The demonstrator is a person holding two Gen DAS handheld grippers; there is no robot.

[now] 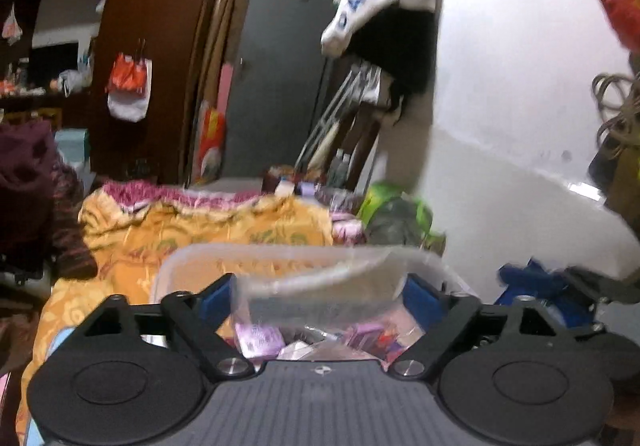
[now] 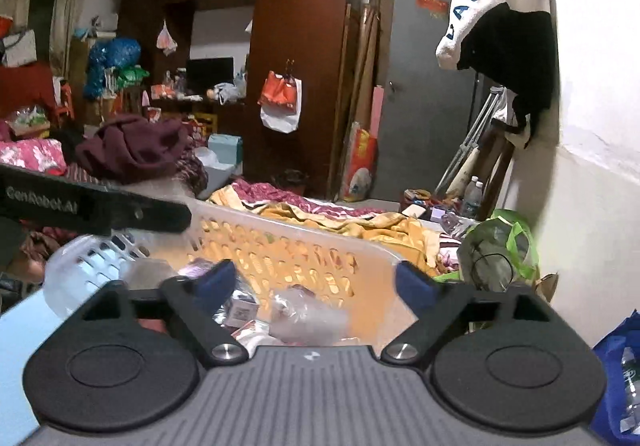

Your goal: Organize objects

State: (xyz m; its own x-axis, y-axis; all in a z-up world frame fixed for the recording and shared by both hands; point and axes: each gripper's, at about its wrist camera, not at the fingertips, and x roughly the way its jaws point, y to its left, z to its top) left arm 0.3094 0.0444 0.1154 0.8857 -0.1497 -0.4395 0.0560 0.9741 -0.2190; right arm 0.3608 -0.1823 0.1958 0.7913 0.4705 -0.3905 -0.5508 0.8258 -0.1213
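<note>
A translucent white basket (image 2: 280,242) with slotted walls lies on an orange bedspread (image 1: 208,230) and holds several small packets (image 1: 260,338) and a crumpled clear bag (image 2: 304,314). My left gripper (image 1: 320,298) hovers over the basket's near side with its blue pads (image 1: 218,296) wide apart. The blurred clear rim (image 1: 320,286) lies between them, and no grip shows. My right gripper (image 2: 316,280) stands open above the basket's inside, with nothing between its pads. In the right wrist view, the left tool's black side plate (image 2: 80,202) reaches over the basket's far-left rim.
The bed carries a maroon clothes heap (image 2: 132,150) and a pink flowered blanket (image 2: 304,202). A green bag (image 2: 496,250) and a blue bag (image 2: 616,378) sit by the white wall on the right. A dark wardrobe (image 2: 296,46), a grey door (image 2: 420,86) and hanging clothes (image 2: 504,26) stand beyond.
</note>
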